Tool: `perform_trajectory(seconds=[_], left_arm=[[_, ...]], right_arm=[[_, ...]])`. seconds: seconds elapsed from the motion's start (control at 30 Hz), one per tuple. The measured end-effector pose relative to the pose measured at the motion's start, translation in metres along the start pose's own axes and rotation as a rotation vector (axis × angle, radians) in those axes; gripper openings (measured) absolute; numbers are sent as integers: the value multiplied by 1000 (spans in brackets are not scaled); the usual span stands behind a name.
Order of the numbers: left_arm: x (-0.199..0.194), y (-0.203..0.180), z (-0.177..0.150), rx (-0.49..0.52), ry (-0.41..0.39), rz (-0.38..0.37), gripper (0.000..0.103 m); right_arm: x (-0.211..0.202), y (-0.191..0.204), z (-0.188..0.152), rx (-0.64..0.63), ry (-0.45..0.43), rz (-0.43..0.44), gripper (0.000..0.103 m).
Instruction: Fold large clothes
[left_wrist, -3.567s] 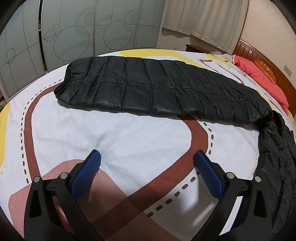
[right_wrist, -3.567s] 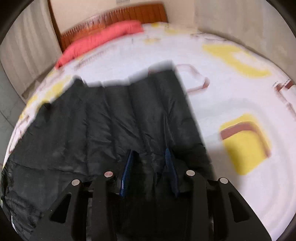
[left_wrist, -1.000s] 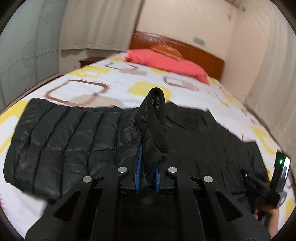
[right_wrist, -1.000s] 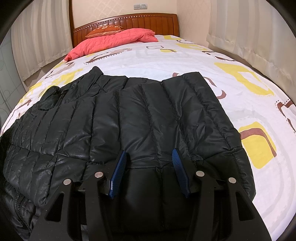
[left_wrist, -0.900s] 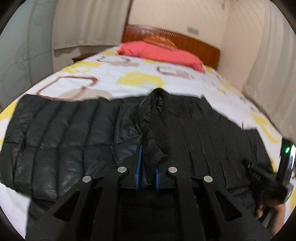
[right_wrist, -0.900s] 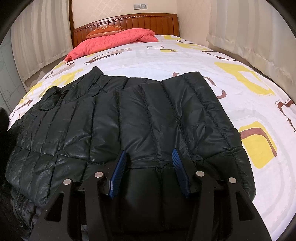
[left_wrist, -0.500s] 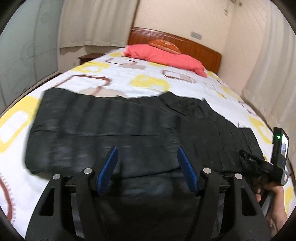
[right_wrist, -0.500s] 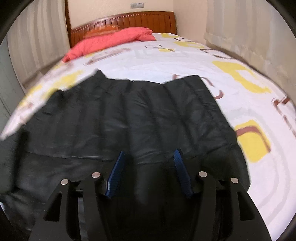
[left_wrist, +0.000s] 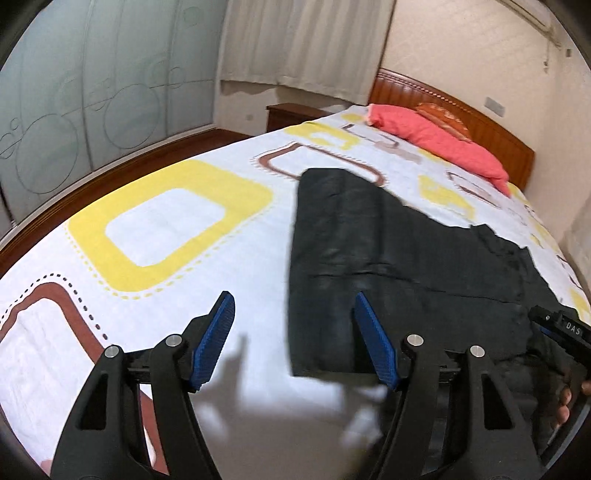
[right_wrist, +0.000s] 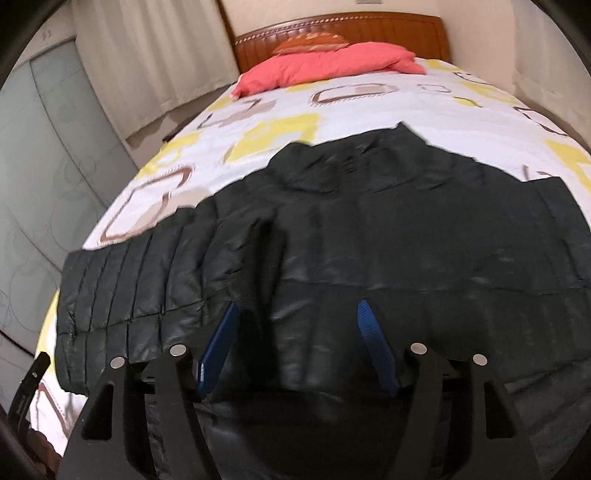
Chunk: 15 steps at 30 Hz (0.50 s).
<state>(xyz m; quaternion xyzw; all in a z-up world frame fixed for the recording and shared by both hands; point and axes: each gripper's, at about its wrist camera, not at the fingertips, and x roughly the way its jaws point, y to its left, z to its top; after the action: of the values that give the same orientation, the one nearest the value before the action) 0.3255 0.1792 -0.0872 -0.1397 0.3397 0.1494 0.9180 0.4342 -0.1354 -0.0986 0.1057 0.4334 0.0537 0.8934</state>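
Note:
A black quilted puffer jacket (left_wrist: 388, 258) lies flat across the patterned bed sheet (left_wrist: 166, 221), one sleeve folded in over its body. My left gripper (left_wrist: 293, 299) is open and empty; its left finger hangs over bare sheet and its right finger over the jacket's near edge. My right gripper (right_wrist: 298, 306) hovers over the jacket (right_wrist: 406, 229). Its jaws are opening, and the pads do not press the cloth that shows between them. The right gripper (left_wrist: 561, 328), with the person's fingers (left_wrist: 565, 406) on its handle, also appears at the left wrist view's right edge.
A pink pillow (left_wrist: 436, 136) and an orange cushion (right_wrist: 314, 40) lie against the wooden headboard (right_wrist: 369, 26). Frosted wardrobe doors (left_wrist: 92, 92) and a nightstand (left_wrist: 291, 112) stand left of the bed, with curtains (left_wrist: 303, 40) behind. Bare sheet lies left of the jacket.
My left gripper has let go of the fold of jacket it pinched, opened wide and swung left over the sheet. My right gripper's jaws have widened and it has shifted across the jacket.

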Motion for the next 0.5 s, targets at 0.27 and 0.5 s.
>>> perform_trajectory(seconds=[0.27,0.5], left_arm=[[7,4,0,11,2,-12,67],[-6,-15,10,27,-26,-73,68]], right_arm=[[-1,23,-5,-103,-17,6,15],[-51,-19,11,-88,-137,-62,14]])
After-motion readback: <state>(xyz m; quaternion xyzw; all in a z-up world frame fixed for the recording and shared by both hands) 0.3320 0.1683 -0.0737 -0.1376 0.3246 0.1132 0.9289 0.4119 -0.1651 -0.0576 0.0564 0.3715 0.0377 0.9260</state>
